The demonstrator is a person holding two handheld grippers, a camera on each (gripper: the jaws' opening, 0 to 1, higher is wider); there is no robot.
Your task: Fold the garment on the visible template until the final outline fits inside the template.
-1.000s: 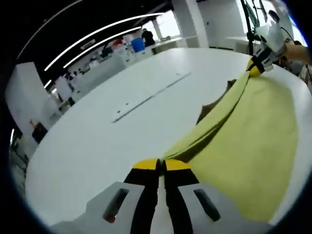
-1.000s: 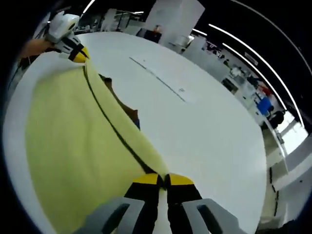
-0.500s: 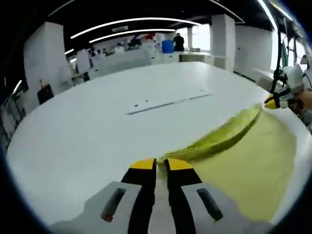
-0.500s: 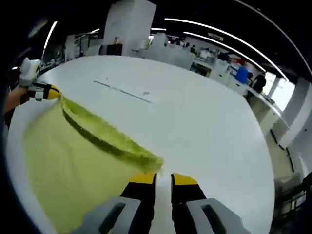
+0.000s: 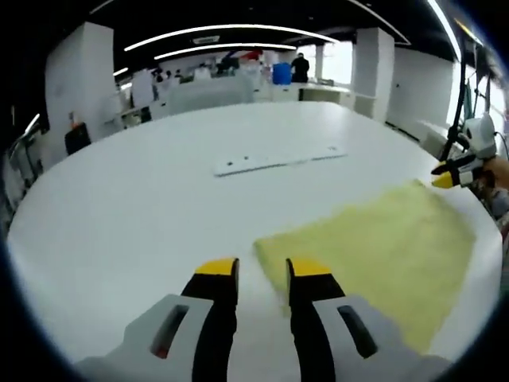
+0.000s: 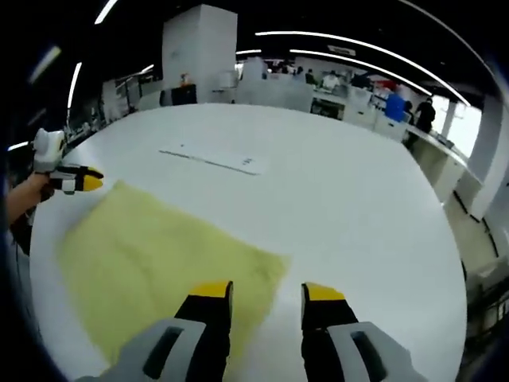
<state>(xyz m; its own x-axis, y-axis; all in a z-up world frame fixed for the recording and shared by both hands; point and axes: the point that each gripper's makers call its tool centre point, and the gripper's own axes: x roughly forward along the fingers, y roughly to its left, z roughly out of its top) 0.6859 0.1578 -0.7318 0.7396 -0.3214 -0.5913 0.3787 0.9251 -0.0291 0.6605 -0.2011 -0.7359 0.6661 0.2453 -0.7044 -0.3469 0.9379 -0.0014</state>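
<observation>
- On the white table (image 5: 127, 207), the yellow garment (image 5: 382, 247) lay flat as a folded panel, with nothing lifting it.
- My left gripper (image 5: 263, 272) stood with its jaws spread and nothing between them; the garment's near corner sat just beyond and between the yellow tips, slightly toward the right jaw.
- My right gripper (image 6: 268, 297) was likewise spread and empty, with the opposite corner of the garment (image 6: 159, 255) reaching up to its left jaw.
- From the left gripper view, my right gripper (image 5: 453, 169) hovered at the garment's far corner; from the right gripper view, my left gripper (image 6: 77, 180) hovered at the other far corner.
- So both claws sat along the same edge of the garment, one at each end, and the cloth spread away from that edge toward me.
- A long pale strip (image 5: 278, 159) lay on the table well beyond the garment, roughly parallel to that edge; I could not tell whether it belonged to the template.
- I could make out no template outline under the cloth.
- My judgement: any next fold would turn on that shared edge, each claw being nearest its own corner, so neither arm would need to cross.
</observation>
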